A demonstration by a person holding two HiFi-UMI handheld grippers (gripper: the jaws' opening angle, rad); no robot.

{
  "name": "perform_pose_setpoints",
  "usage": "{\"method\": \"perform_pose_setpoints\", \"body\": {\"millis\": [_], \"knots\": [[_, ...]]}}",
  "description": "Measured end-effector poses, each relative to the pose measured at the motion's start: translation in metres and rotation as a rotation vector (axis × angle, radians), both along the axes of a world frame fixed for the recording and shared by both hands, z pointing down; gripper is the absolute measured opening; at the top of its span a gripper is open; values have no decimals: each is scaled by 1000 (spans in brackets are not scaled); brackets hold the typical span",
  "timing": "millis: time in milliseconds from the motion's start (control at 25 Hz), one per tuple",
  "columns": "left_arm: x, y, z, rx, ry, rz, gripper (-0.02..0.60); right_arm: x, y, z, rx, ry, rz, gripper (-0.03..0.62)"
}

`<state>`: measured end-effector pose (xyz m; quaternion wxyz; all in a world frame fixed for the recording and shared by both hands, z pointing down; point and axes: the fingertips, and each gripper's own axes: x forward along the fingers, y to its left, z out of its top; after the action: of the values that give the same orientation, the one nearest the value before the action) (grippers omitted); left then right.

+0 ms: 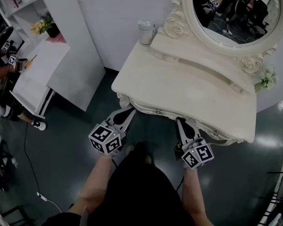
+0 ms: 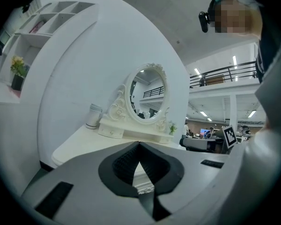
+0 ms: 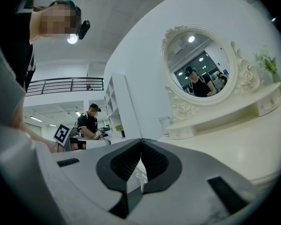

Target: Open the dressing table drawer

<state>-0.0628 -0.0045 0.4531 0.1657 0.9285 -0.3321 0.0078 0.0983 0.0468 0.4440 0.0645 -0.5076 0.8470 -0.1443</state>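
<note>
a cream-white dressing table point(image 1: 188, 86) with a curved, carved front edge fills the centre and right of the head view, its broad top mostly bare. along its back edge, toward the upper right, runs a low raised cream shelf point(image 1: 198, 55), and on that stands an oval mirror in an ornate cream frame point(image 1: 236, 13). a white cylindrical container point(image 1: 145, 32) stands at the table's upper left corner, just beside the shelf's end. a small green plant with white blossoms point(image 1: 268, 77) sits at the right end. the table stands on a dark glossy floor point(image 1: 70, 140), where a thin black cable point(image 1: 30, 159) trails at lower left.
</note>
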Motion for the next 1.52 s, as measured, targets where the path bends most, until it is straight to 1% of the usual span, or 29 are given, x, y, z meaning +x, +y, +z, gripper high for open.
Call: {"method": "perform_pose_setpoints", "body": {"millis": [280,640,880,1280,1520], "knots": [[10,-18,8,-18,-12,14,2,3,-21,11,-22,-9,-8,6],[44,-69,11,-25,3,68,2,14,-71,12,-32,8,-16,6],[63,-112,20,-45,4,86,2,21,-110,21,-58,9,-24,6],[97,-193,31,-73,-3,127,2,39,-184,33,-94,-5,-3,6],[119,-232,38,-80,-1,177,2,50,-220,41,-121,-3,26,6]]}}
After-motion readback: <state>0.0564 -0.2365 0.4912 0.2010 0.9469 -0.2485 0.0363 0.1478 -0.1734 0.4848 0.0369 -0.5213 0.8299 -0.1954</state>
